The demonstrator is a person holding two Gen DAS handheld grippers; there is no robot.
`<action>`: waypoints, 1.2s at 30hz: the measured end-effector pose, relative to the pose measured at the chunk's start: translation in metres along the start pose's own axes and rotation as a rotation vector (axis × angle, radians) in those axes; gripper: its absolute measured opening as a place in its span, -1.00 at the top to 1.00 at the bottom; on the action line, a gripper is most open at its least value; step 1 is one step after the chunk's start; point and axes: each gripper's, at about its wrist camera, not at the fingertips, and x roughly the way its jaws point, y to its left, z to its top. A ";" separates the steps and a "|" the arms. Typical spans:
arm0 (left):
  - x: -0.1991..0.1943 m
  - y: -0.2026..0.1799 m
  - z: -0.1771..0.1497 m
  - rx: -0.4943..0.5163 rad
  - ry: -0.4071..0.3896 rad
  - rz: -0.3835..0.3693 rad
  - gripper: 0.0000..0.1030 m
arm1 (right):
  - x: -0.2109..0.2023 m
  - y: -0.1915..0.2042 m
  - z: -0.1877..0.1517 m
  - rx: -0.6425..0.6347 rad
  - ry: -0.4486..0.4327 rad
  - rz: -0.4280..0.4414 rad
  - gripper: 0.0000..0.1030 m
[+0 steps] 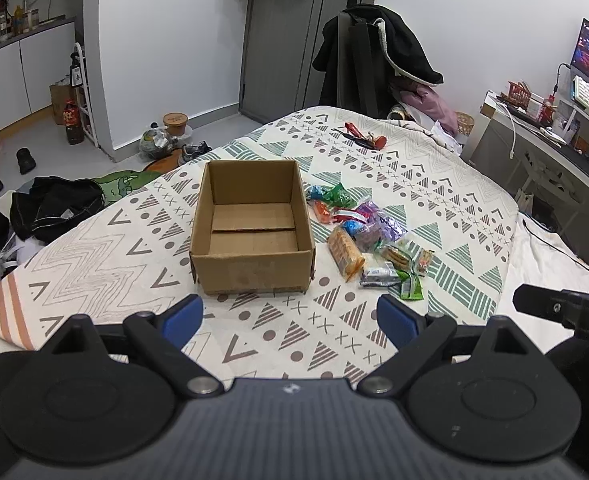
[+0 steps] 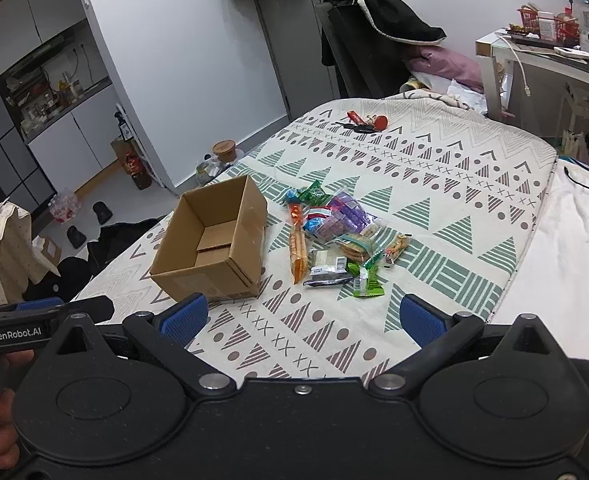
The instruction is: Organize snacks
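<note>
So far nothing has been packed: the open brown cardboard box [image 1: 252, 228] is seen empty, the heap of colourful wrapped snacks [image 1: 368, 236] lies beside it on the patterned bedspread [image 1: 434, 184], and both the left tool [image 1: 290, 316] and right tool [image 2: 304, 316] are held apart, empty.

Bed [image 1: 94, 248]: covered by a cream blanket [image 1: 434, 208] with grey and green triangle patterns.
Cardboard box [image 1: 250, 272]: open, empty, upright on the blanket.
Snack packets [image 1: 368, 236]: loose pile just right of the box.
Keys [image 1: 364, 138]: near the far edge.

Bright, even, sharp; fisheye-warped edges.
</note>
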 end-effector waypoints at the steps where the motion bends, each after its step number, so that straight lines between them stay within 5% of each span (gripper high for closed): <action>1: 0.002 -0.001 0.001 0.000 0.001 0.000 -0.81 | 0.002 0.000 0.001 -0.001 0.002 -0.001 -1.00; 19: 0.071 -0.028 0.028 -0.008 0.002 -0.062 -0.80 | 0.057 -0.043 0.020 0.093 0.048 -0.020 -0.97; 36: 0.146 -0.064 0.038 -0.022 0.036 -0.113 -0.52 | 0.135 -0.083 0.032 0.198 0.155 0.053 -0.38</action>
